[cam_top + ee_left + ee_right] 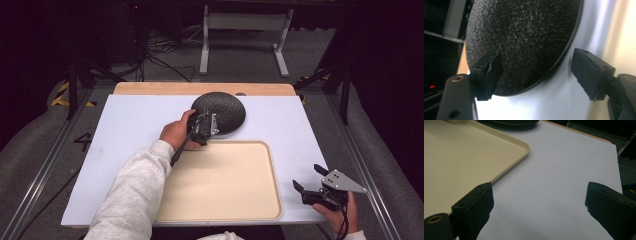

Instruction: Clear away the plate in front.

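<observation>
L gripper [536, 75] jaws apart, straddling near rim of black disc [524, 37]; R gripper [320, 192] apart, idle, well away.

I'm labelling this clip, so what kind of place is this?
Probably a lab recording rig, not a home: a white table in a metal frame, loose cables on grey floor, dark surround.

White table top [125, 145], beige tray [225, 185] near, black textured dome [225, 107] beyond

Plate [225, 111] behind tray [260, 200] on table [130, 135], left tongs [204, 131] at plate, right tongs [309, 181] right of tray
</observation>
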Demonstrator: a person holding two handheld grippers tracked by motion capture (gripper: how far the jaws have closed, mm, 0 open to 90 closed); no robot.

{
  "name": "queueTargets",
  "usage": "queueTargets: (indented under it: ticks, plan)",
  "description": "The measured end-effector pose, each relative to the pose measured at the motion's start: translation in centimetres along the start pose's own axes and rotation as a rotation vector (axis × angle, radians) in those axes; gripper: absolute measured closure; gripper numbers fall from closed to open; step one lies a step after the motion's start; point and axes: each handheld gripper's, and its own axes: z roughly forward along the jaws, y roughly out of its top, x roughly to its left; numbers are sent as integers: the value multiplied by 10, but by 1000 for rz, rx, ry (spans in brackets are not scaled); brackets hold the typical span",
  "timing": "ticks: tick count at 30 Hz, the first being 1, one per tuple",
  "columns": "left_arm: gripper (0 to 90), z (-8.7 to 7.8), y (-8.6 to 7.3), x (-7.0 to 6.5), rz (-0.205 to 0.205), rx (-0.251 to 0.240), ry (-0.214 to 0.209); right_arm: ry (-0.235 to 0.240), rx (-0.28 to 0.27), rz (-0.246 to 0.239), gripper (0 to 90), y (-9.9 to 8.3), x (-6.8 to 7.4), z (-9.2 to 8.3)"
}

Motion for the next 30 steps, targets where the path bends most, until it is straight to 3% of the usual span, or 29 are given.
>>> queueTargets:
  ticks: [2,4,6,9,11,12,17,20,23,26,29,30]
  plan:
    - [291,6,2,-2,24,16,13,0,1,-2,88,0,1,0]
    - [344,10,5,-5,62,34,61,1,1,-8,88,0,1,0]
    - [343,11,8,-7,88,37,72,1,6,-6,88,-1,1,0]
    - [413,11,9,-8,119,40,43,1,10,-10,88,-1,2,0]
    - [612,12,11,-11,149,58,10,3,8,-10,88,-1,2,0]
    - [683,13,12,-14,163,66,30,3,9,-11,88,-1,2,0]
    - [759,16,20,-27,258,120,137,6,17,-17,88,-1,4,1]
    - [792,16,24,-31,313,122,200,7,18,-18,88,-1,4,1]
    - [843,10,28,-30,310,87,275,4,22,-14,88,-2,3,1]
    - [870,6,26,-24,288,58,273,9,27,-17,88,-2,3,2]
    - [871,4,24,-25,290,61,278,10,27,-18,88,-2,3,1]
    - [871,3,24,-27,302,65,299,9,26,-16,88,-2,3,1]
